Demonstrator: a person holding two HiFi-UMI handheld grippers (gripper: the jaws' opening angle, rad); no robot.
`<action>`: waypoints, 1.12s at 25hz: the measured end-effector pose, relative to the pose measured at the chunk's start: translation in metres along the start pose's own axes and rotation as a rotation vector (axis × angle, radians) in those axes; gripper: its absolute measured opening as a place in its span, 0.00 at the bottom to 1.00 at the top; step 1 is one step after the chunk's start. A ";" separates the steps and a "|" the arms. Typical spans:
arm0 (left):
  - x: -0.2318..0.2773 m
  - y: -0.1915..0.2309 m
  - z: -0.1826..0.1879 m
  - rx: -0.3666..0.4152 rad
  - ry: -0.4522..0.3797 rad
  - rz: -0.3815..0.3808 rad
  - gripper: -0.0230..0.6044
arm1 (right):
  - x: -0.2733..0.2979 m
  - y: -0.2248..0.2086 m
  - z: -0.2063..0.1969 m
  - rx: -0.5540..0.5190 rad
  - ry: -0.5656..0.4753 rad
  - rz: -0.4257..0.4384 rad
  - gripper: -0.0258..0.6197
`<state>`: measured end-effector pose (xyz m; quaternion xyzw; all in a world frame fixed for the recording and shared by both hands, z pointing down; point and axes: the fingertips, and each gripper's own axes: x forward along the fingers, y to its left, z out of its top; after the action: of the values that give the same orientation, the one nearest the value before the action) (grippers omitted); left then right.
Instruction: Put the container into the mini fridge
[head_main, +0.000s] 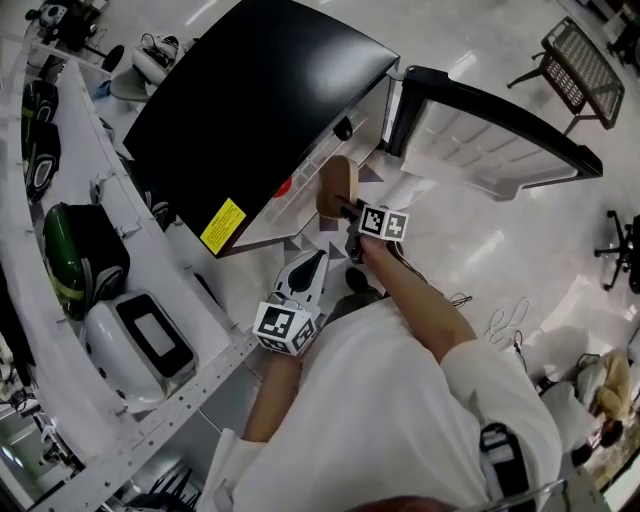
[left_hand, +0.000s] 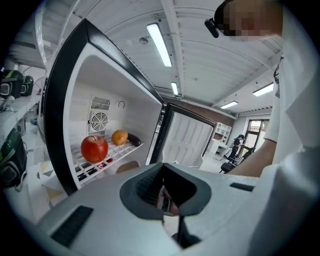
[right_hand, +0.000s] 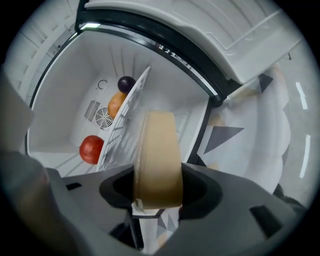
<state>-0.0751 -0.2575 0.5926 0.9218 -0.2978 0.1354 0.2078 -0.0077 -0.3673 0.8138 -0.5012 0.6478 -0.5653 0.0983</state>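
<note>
Your right gripper's jaws are clamped across a tan, round, flat container, held edge-on at the open front of the black-topped, white-lined mini fridge, level with the front edge of its white wire shelf and on the side away from the fruit. On that shelf a red apple sits near the front edge, with an orange and a dark purple fruit farther back by the rear wall's fan grille. Your left gripper's jaws are closed together with nothing between them, set back from the fridge near your body, and the white-lined door stands swung wide.
</note>
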 end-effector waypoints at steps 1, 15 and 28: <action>0.000 0.000 0.000 -0.005 0.005 0.001 0.04 | 0.004 -0.002 0.003 0.035 -0.014 0.008 0.38; -0.013 0.012 -0.019 -0.043 0.074 0.051 0.04 | 0.046 -0.016 0.040 0.226 -0.121 0.093 0.38; -0.019 0.012 -0.036 -0.076 0.100 0.095 0.04 | 0.054 -0.038 0.038 0.024 -0.066 -0.189 0.47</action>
<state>-0.1020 -0.2398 0.6208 0.8901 -0.3354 0.1798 0.2506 0.0134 -0.4274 0.8565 -0.5772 0.5872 -0.5629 0.0721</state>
